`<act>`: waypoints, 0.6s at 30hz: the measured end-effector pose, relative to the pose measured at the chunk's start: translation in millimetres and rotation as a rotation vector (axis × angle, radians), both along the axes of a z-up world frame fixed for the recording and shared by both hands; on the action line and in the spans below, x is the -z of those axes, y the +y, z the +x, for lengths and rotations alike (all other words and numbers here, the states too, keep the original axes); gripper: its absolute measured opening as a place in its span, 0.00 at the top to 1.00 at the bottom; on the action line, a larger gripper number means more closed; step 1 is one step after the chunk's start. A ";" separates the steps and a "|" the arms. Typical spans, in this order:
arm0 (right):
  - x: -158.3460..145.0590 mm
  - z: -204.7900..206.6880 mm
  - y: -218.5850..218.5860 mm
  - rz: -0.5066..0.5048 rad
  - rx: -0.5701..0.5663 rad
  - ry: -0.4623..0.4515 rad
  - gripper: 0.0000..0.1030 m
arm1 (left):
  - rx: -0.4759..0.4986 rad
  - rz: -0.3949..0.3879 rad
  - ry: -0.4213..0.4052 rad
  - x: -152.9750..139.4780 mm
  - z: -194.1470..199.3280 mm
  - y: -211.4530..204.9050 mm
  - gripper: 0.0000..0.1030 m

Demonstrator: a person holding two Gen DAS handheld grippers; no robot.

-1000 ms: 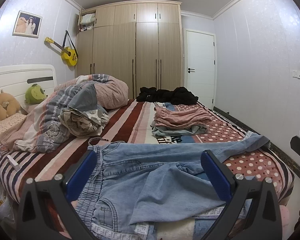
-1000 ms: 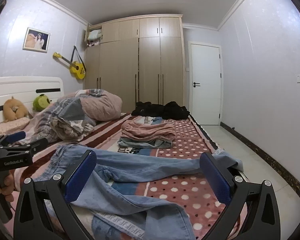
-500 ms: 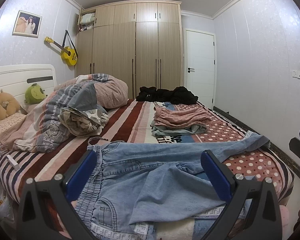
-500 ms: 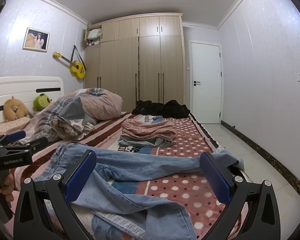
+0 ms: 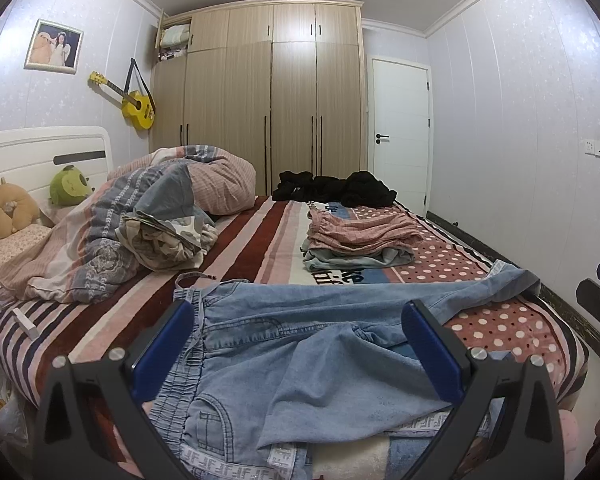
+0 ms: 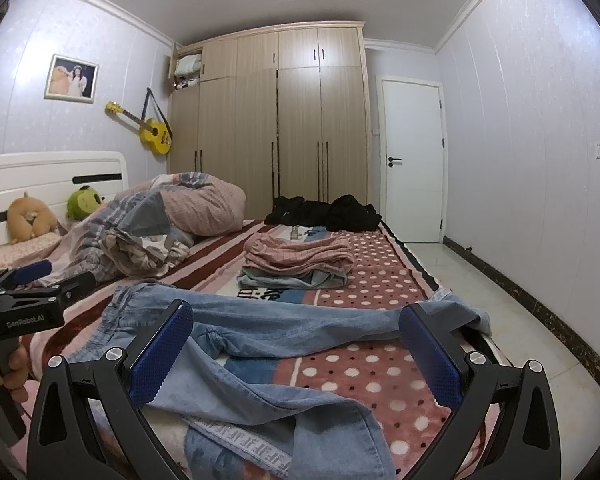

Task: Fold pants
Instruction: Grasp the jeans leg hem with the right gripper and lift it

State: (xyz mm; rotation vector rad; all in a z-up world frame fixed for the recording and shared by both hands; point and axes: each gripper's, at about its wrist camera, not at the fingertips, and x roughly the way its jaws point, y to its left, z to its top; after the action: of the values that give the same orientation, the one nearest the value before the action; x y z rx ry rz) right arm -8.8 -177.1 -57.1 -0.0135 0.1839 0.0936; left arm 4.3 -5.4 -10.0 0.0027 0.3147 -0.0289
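Observation:
Light blue jeans (image 5: 300, 344) lie spread across the near end of the bed, waistband to the left, one leg stretching right toward the bed edge, the other bent toward me. My left gripper (image 5: 298, 340) hovers open above the seat of the jeans, holding nothing. In the right wrist view the same jeans (image 6: 284, 320) lie below my right gripper (image 6: 296, 344), which is open and empty over the legs. The left gripper (image 6: 32, 296) also shows at that view's left edge, held by a hand (image 6: 12, 368).
A folded stack of pink and grey clothes (image 5: 360, 240) sits mid-bed. A black garment pile (image 5: 332, 188) lies at the far end. A rumpled quilt (image 5: 148, 216) and plush toys (image 5: 66, 186) fill the left side. Tiled floor (image 6: 500, 300) runs along the right.
Both views have shifted only slightly; the jeans and both open grippers stay much as they were.

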 end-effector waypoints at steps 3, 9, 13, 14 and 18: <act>3.7 2.5 -0.9 0.011 0.010 0.016 0.00 | -0.001 -0.002 0.003 3.4 1.2 -1.0 0.01; 26.9 14.4 -21.0 0.052 0.059 0.094 0.00 | -0.007 -0.007 0.018 15.6 6.8 -0.2 0.01; 60.8 32.2 -47.5 0.068 0.114 0.212 0.01 | 0.004 -0.010 0.053 25.4 16.8 -5.2 0.01; 70.2 36.8 -54.5 0.080 0.121 0.245 0.02 | 0.006 -0.003 0.061 28.8 18.7 -8.1 0.01; 106.6 53.7 -77.0 0.154 0.106 0.377 0.20 | 0.018 0.017 0.088 35.7 25.9 -16.9 0.01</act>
State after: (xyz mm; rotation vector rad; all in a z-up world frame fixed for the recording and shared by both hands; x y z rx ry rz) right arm 44.9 -254.0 -163.7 0.1686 0.5535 0.0036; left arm 30.2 -22.3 -45.7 0.0214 0.4030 -0.0446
